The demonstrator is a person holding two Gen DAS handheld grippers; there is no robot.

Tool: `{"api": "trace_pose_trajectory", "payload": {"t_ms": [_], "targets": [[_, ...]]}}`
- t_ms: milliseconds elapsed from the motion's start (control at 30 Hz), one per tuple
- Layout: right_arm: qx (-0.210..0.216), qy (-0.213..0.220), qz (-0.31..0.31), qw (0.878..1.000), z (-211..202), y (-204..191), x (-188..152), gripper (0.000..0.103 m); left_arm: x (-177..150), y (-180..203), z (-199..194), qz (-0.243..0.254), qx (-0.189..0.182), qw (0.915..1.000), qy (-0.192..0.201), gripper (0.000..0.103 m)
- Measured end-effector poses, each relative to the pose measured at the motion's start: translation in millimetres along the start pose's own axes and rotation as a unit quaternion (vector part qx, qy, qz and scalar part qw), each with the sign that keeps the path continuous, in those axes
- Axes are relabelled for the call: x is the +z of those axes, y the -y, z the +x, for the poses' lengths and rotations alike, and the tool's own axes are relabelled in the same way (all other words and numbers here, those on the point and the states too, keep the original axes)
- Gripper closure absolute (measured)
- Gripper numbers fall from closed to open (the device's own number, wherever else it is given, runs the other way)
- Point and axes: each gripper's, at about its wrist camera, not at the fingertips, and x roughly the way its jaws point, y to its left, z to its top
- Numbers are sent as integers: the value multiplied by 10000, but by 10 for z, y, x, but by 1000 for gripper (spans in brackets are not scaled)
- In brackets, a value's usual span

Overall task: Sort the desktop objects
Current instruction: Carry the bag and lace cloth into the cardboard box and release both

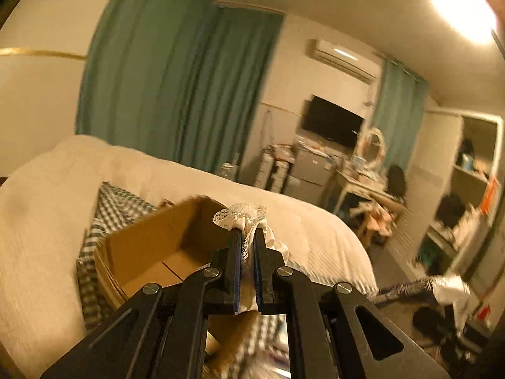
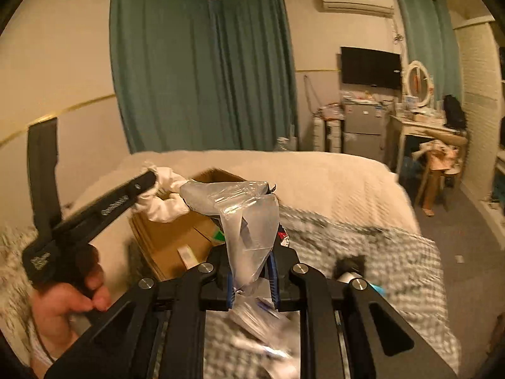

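Left wrist view: bed [image 1: 47,205] bears cardboard box [image 1: 157,246]; teal curtains [image 1: 176,79] behind.

Teal curtains [image 2: 202,63] hang behind a cream-covered bed [image 2: 331,173], with a wall television [image 2: 371,67] beyond.

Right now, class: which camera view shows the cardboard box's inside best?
The left wrist view: it looks down into the open box, showing its bare floor and inner walls. The right wrist view shows only the box's outer side and part of its rim, with the white cloth and plastic bag covering much of it.
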Motion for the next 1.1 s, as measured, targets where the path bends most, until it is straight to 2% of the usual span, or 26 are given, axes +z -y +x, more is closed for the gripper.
{"api": "trace_pose_trajectory", "payload": {"t_ms": [67, 167, 300, 400, 433, 467, 500, 533, 567, 600, 700, 767, 900, 1000, 1067, 1100], "targets": [[208, -50, 84, 9997, 256, -99, 93, 88, 58, -153, 134, -162, 224, 9996, 45, 96], [517, -228, 196, 9982, 670, -224, 163, 88, -91, -377, 324, -140, 477, 9988, 12, 96], [759, -467, 268, 9957, 1231, -339, 183, 88, -337, -641, 670, -247, 626, 9965, -499, 96], [765, -552, 414, 9947, 1533, -333, 158, 86, -406, -706, 755, -250, 721, 9957, -530, 96], [727, -538, 486, 9947, 1590, -311, 155, 75, -424, -713, 776, -229, 855, 9947, -517, 93], [688, -509, 546, 9948, 1616, -285, 151, 60, -434, -713, 779, -210, 993, 9936, -497, 85], [673, -446, 610, 9949, 1611, -238, 141, 54, -449, -719, 795, -175, 1140, 9921, -486, 78], [650, -397, 644, 9950, 1596, -191, 147, 49, -452, -718, 807, -165, 1184, 9915, -505, 59], [604, -354, 670, 9953, 1581, -155, 153, 48, -464, -723, 808, -190, 1196, 9913, -515, 41], [535, -329, 691, 9956, 1543, -123, 158, 48, -471, -723, 795, -237, 1201, 9912, -509, 36], [302, -262, 804, 9960, 1315, 44, 165, 48, -458, -711, 712, -324, 1246, 9906, -456, 29], [117, -245, 909, 9955, 1107, 187, 152, 45, -458, -646, 633, -289, 1223, 9911, -443, 21], [-276, -237, 1007, 9943, 685, 401, 120, 45, -454, -481, 526, -261, 860, 9944, -560, 20], [-579, -115, 1019, 9930, 269, 579, 7, 45, -490, -230, 306, 12, 580, 9972, -467, 20], [-713, -113, 1067, 9917, 46, 719, -100, 45, -570, -72, 164, 261, 410, 9980, -416, 15], [-794, -136, 1081, 9909, -45, 778, -164, 45, -627, 0, 108, 382, 311, 9980, -405, 9]]}}
